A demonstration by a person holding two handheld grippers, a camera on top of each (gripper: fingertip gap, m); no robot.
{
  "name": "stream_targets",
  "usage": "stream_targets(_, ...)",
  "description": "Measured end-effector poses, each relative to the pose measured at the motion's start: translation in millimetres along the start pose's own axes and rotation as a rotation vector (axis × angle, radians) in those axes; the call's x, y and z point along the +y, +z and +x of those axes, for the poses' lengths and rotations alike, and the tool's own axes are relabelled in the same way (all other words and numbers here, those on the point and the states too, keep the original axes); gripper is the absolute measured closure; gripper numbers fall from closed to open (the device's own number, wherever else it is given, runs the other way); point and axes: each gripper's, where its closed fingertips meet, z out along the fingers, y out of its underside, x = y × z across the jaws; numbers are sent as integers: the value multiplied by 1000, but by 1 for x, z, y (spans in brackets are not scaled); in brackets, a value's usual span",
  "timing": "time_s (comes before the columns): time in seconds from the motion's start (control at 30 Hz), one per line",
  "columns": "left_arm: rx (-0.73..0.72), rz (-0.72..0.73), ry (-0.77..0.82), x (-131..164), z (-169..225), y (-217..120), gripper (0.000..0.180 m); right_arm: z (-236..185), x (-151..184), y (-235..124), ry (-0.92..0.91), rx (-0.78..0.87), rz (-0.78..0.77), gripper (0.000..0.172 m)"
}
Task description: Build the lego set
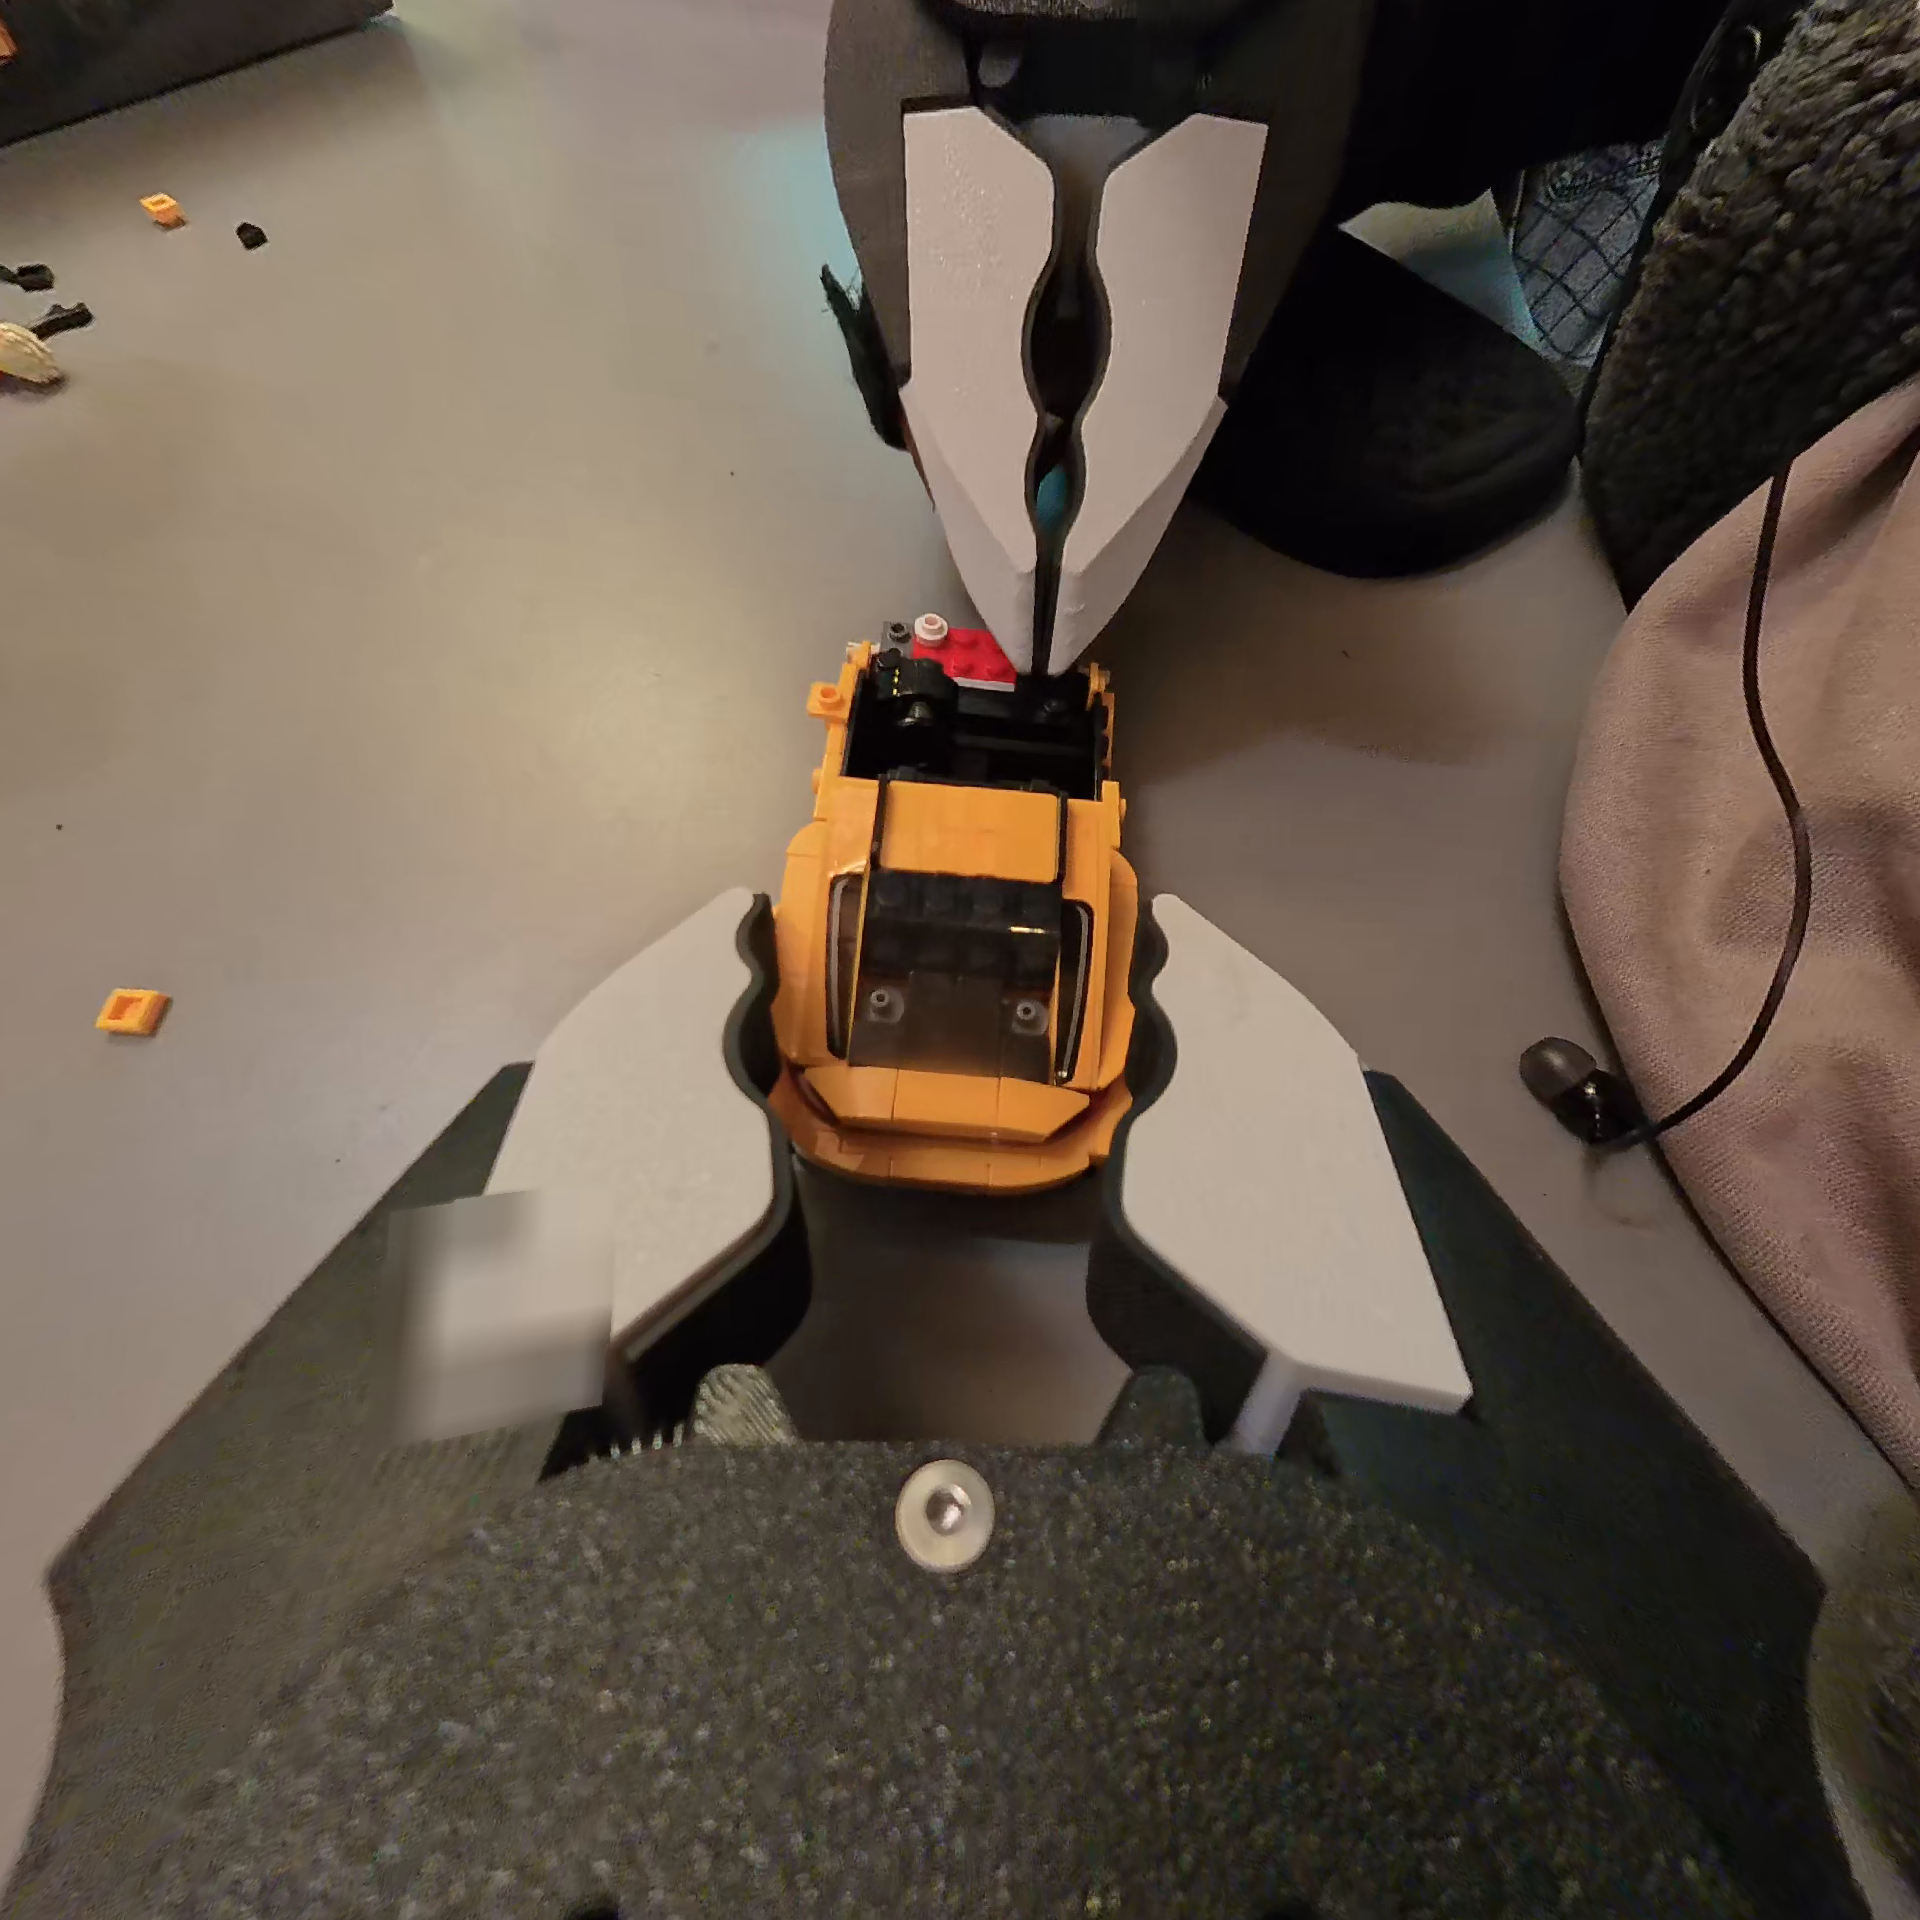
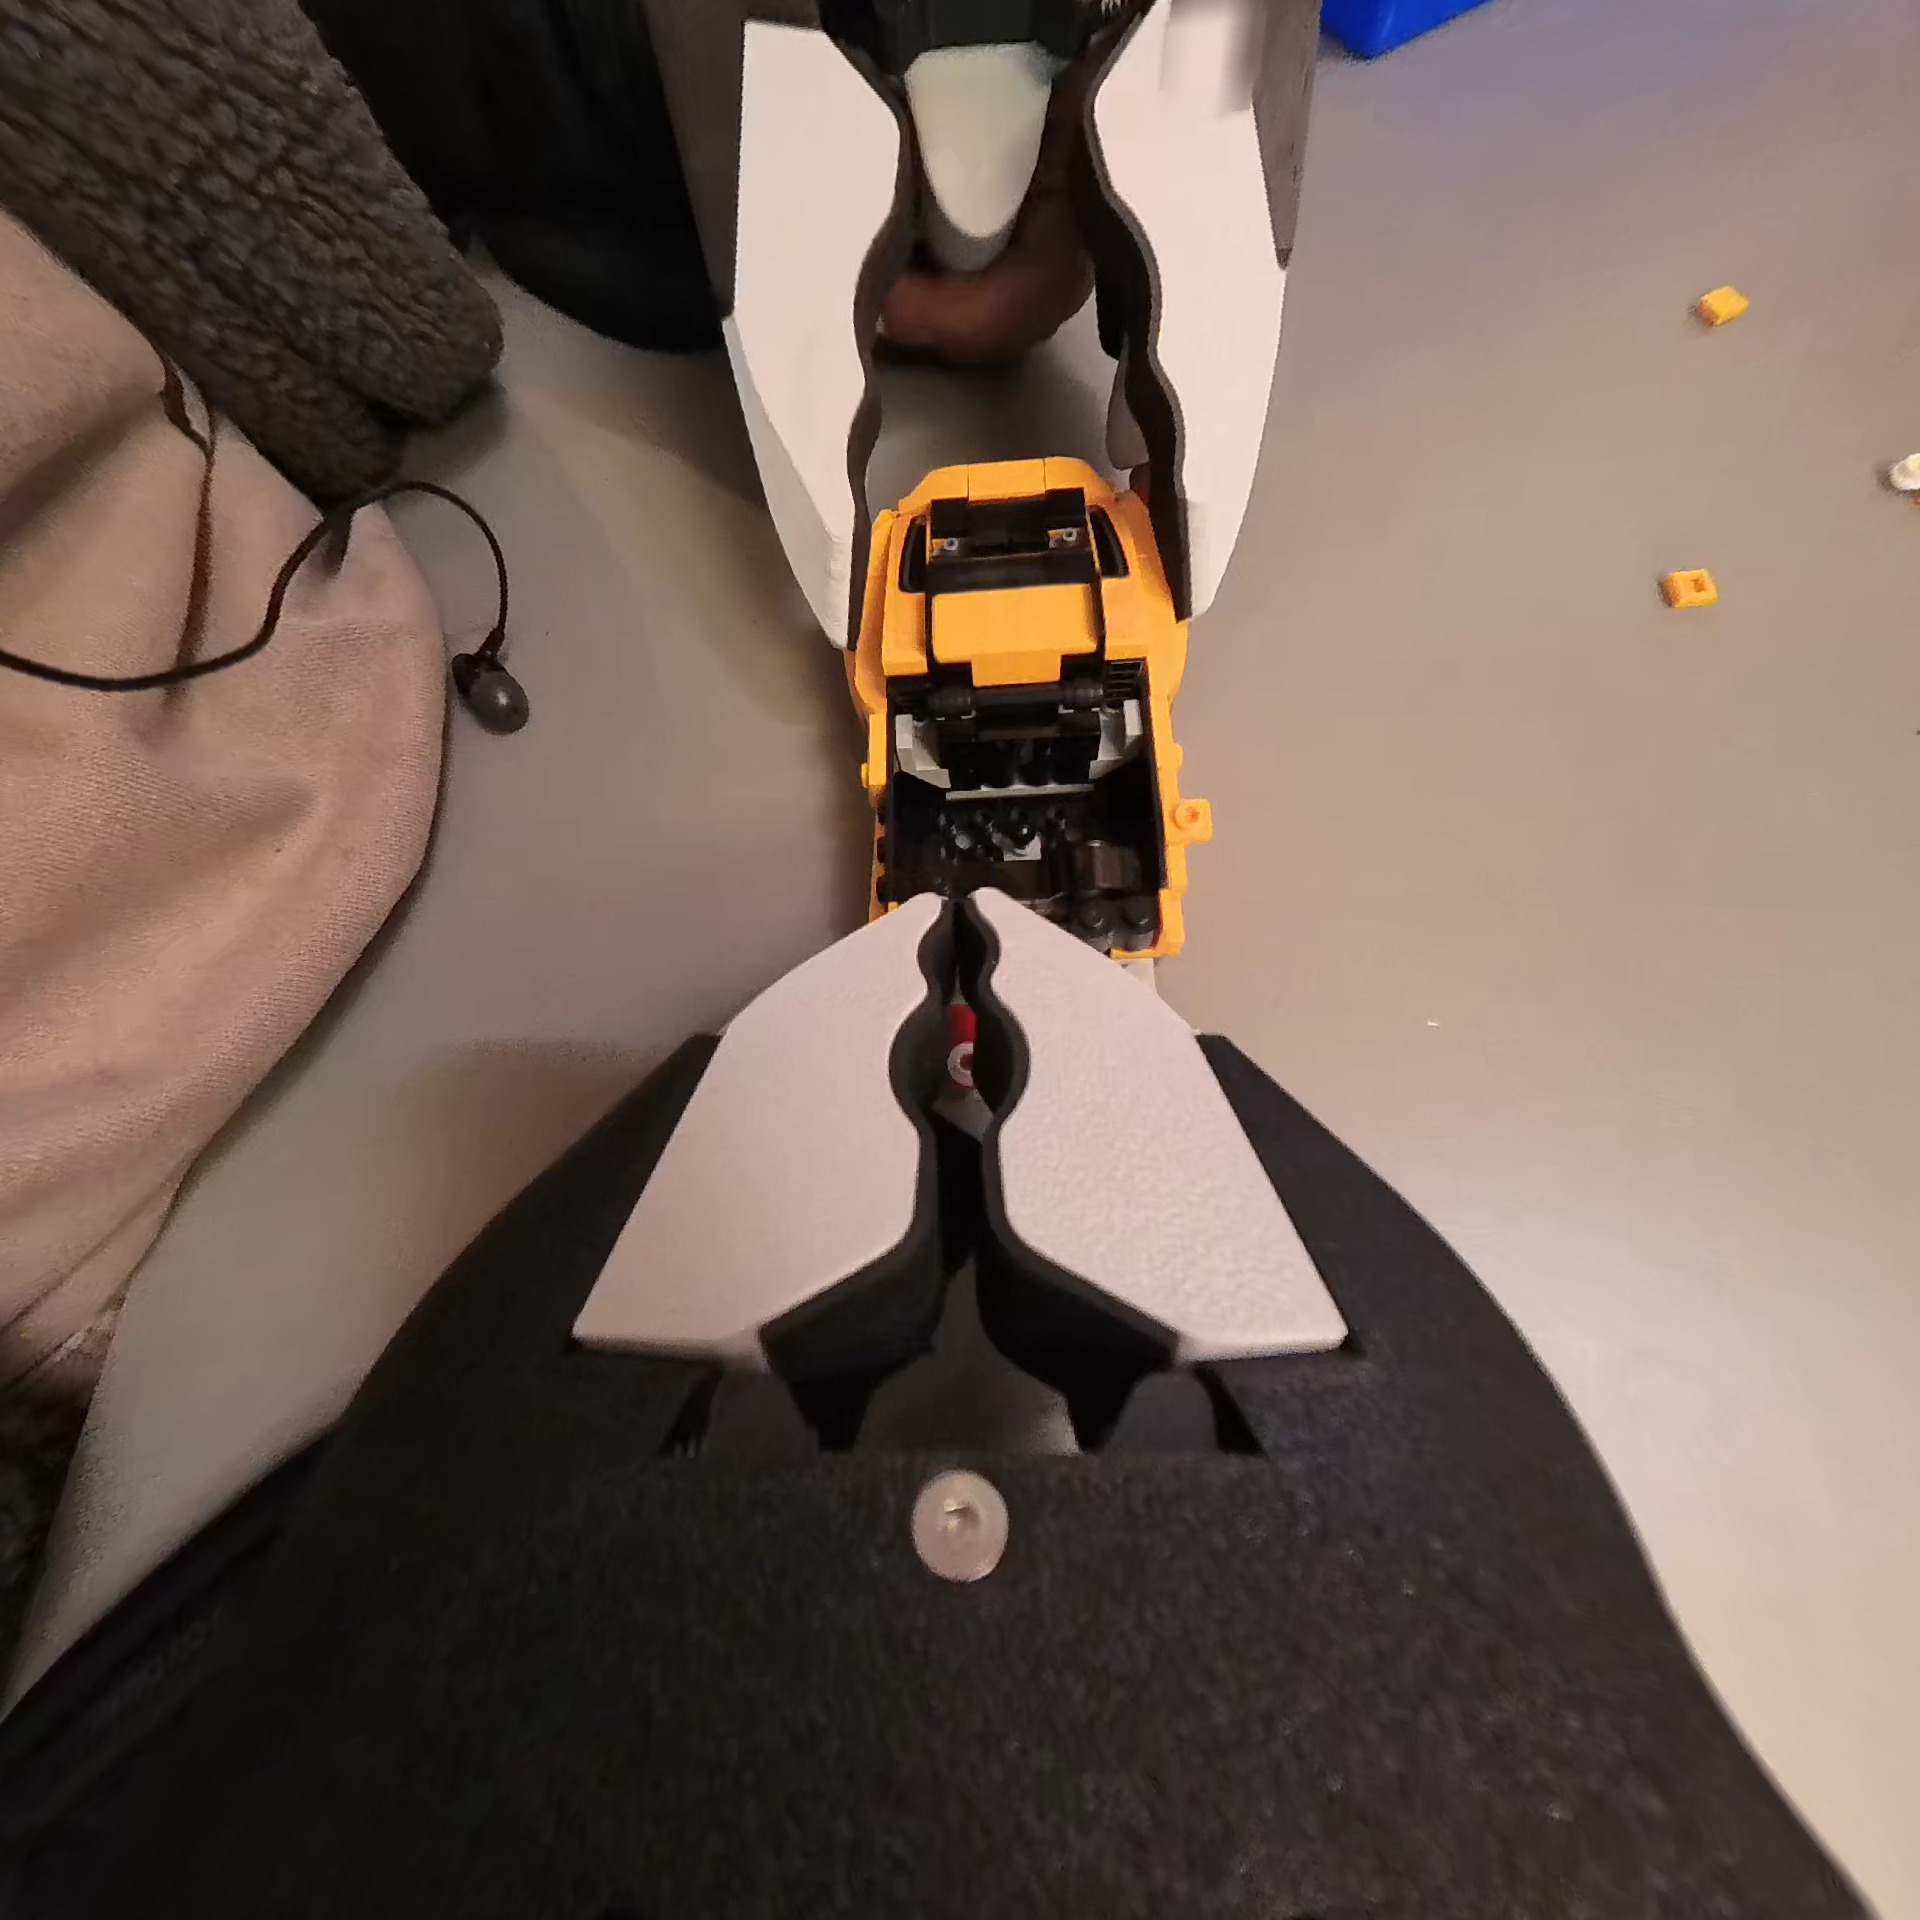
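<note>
Gripping the orange brick car (image 1: 951,935), left tool (image 1: 956,987) hides its flanks; right tool (image 2: 958,906) pressed together, covering its end.

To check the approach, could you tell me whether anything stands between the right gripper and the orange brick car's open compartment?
Nothing visible does: the right gripper's shut tips sit at the compartment's rim on the orange brick car, beside a red plate. The left gripper clasps the car's other end.

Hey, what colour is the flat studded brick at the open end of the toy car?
Red. The brick shows best in the left wrist view, at the far end of the orange toy car.
</note>
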Motion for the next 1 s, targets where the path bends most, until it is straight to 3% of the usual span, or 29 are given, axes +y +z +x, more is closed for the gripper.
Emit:
stream_targets(0.23,0,0,-3,0,0,0,116,-2,-2,1,66,-49,-58,171)
stream_targets(0.43,2,1,-3,0,0,0,116,-2,-2,4,7,-15,-49,171)
stream_targets(0.8,2,2,-2,0,0,0,116,1,-10,-5,95,-53,96,172)
stream_targets(1.0,3,2,-1,0,0,0,115,-2,0,0,14,-17,15,172)
